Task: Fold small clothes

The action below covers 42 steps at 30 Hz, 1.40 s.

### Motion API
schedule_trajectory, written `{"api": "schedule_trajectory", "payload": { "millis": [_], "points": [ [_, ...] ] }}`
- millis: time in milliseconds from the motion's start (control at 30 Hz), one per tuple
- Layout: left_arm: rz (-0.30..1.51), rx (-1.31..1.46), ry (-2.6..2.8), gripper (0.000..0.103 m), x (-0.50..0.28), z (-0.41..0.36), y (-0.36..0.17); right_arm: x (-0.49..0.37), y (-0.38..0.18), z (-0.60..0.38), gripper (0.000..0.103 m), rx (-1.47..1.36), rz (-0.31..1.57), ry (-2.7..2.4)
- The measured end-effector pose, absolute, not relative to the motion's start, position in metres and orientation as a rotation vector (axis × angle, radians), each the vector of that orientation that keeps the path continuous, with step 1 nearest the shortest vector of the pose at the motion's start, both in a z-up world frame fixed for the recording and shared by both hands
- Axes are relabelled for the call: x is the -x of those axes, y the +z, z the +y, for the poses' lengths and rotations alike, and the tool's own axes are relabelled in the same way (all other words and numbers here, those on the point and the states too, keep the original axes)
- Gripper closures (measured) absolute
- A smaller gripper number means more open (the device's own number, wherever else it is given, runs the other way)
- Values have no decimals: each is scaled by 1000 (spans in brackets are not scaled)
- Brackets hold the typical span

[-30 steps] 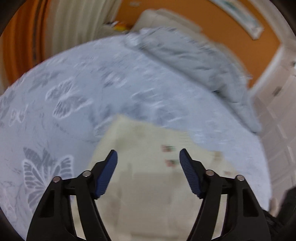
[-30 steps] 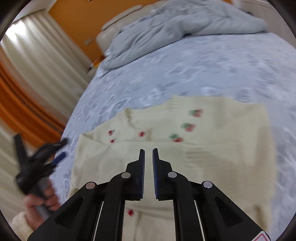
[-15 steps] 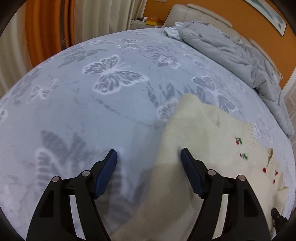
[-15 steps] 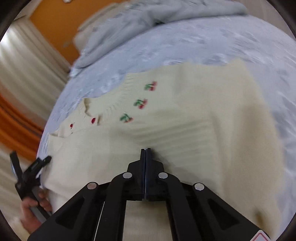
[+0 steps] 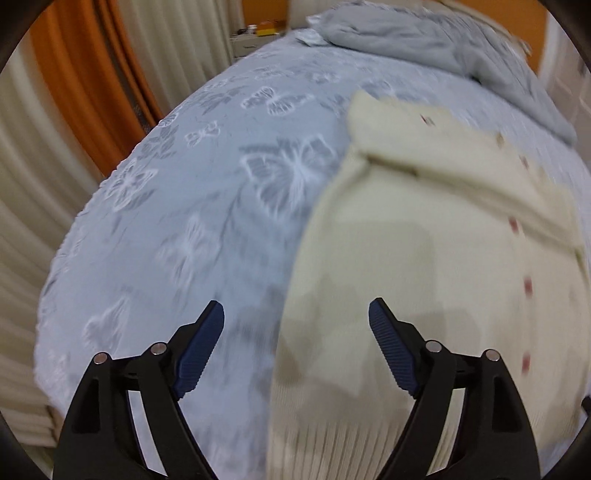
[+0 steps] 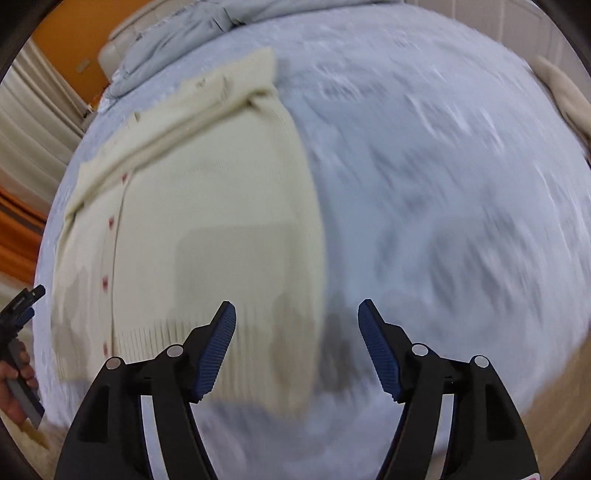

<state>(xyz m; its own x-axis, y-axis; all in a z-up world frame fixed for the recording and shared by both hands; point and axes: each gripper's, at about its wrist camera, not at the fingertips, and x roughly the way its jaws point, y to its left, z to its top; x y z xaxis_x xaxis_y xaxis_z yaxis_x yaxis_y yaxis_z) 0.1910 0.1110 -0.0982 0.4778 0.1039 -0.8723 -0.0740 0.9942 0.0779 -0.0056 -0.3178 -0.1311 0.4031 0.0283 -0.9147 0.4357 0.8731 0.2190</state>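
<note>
Lying on the bedspread (image 5: 207,206), cream cardigan (image 5: 424,258) (folded) between both spread tongs, left tongs (image 5: 296,334), right tongs (image 6: 297,334).

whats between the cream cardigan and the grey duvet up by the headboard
Only bare butterfly-print bedsheet separates the cardigan from the duvet, seen in the left wrist view.

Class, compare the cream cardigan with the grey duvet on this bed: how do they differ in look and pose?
The cream cardigan lies spread flat near the grippers; the grey duvet is bunched in a heap at the far end. The cardigan is ribbed knit with small red buttons; the duvet is plain and rumpled. Both rest on the butterfly-print bedspread, and neither is held by the left gripper or right gripper.
</note>
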Motion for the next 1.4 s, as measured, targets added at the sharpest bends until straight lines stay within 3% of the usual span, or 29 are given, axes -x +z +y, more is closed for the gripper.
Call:
{"api": "schedule_trajectory", "payload": {
  "millis": [100, 367, 467, 600, 833, 933, 967, 1000, 1033, 1067, 1100, 1400],
  "points": [
    [1096, -52, 84, 21, -160, 107, -98, 34, -131, -319, 26, -506, 1144, -266],
    [1187, -29, 88, 13, -119, 116, -117, 43, -153, -308, 25, -588, 1183, -247],
    [1224, 73, 56, 13, -112, 128, -135, 38, -159, -311, 16, -654, 1140, -242],
    [1223, 327, 58, 10, -103, 155, -158, 37, -163, -315, 16, -726, 1081, -224],
    [1208, 430, -22, 7, -106, 147, -155, 24, -164, -311, 15, -821, 1008, -94],
    [1210, 497, -1, 7, -113, 151, -157, 18, -165, -303, 25, -785, 998, -97],
    [1202, 523, -5, 13, -114, 153, -156, 17, -165, -303, 40, -779, 997, -99],
    [1192, 555, -20, 34, -116, 155, -154, 14, -166, -302, 67, -785, 1003, -91],
    [1189, 585, -46, 48, -117, 156, -153, 11, -170, -302, 83, -818, 1026, -78],
    [1215, 617, -78, 74, -121, 156, -154, 10, -174, -303, 93, -855, 1041, -74],
    [1239, 631, -82, 92, -123, 155, -155, 10, -175, -304, 94, -885, 1037, -77],
    [1138, 664, -174, 95, -104, 163, -91, 14, -92, -291, 96, -823, 859, 38]
  ]
}}
